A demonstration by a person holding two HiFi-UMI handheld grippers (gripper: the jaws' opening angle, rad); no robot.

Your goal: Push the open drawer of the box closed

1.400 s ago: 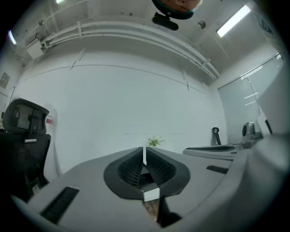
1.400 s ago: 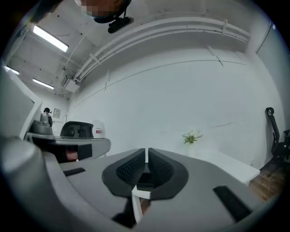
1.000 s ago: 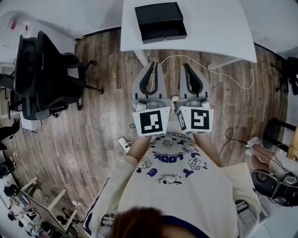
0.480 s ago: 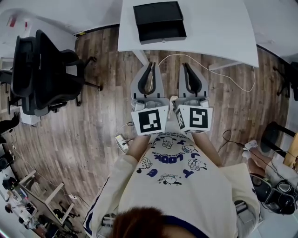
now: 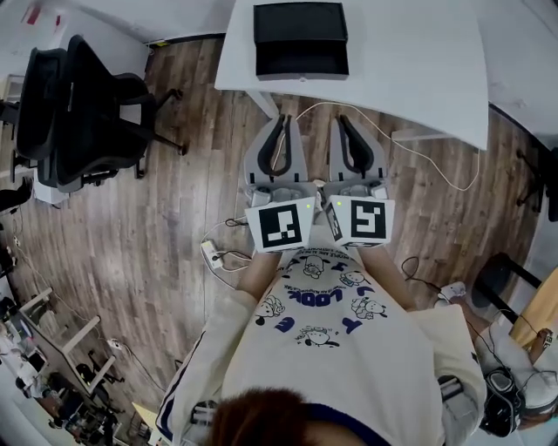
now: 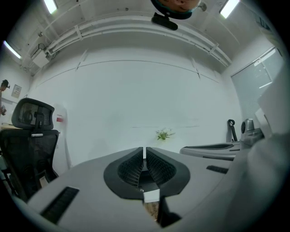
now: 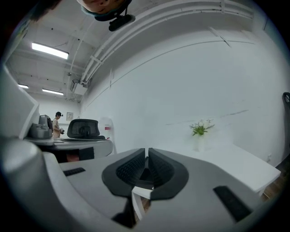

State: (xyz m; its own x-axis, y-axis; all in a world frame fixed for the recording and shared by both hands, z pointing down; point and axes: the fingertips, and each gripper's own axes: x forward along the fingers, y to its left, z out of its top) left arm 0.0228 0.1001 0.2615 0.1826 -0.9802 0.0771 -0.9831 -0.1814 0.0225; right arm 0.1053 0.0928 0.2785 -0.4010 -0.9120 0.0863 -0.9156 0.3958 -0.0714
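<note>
Compared with a second ago, the head view has swung. The black box (image 5: 299, 22) now sits square to the frame instead of skewed and lies a little nearer the top edge. The office chair (image 5: 83, 113) and the power strip (image 5: 212, 253) on the floor have also drifted up and to the left in the picture. Both tools keep their side-by-side pose and their jaws are pressed together as before, with nothing between them.

The box is flat, rectangular and matte black, and stands at the far middle of the white table (image 5: 410, 61). Its drawer (image 5: 301, 61), a shallow dark tray, juts out on the near side, still open.

The left tool (image 5: 282, 119) and right tool (image 5: 343, 119) hang over the wood-plank floor (image 5: 174, 218), just short of the table's near edge and well apart from the box. Their tips point toward the table. Each is pale grey moulded plastic with black, ribbed, curved pads. A cube with a black-and-white square marker sits at the near end of each.

In the left gripper view the left tool (image 6: 144, 152) has its pads meeting in a thin seam. The right tool (image 7: 147, 152) looks the same in the right gripper view. A thin white cable (image 5: 418, 148) loops across the floor at the right.
</note>
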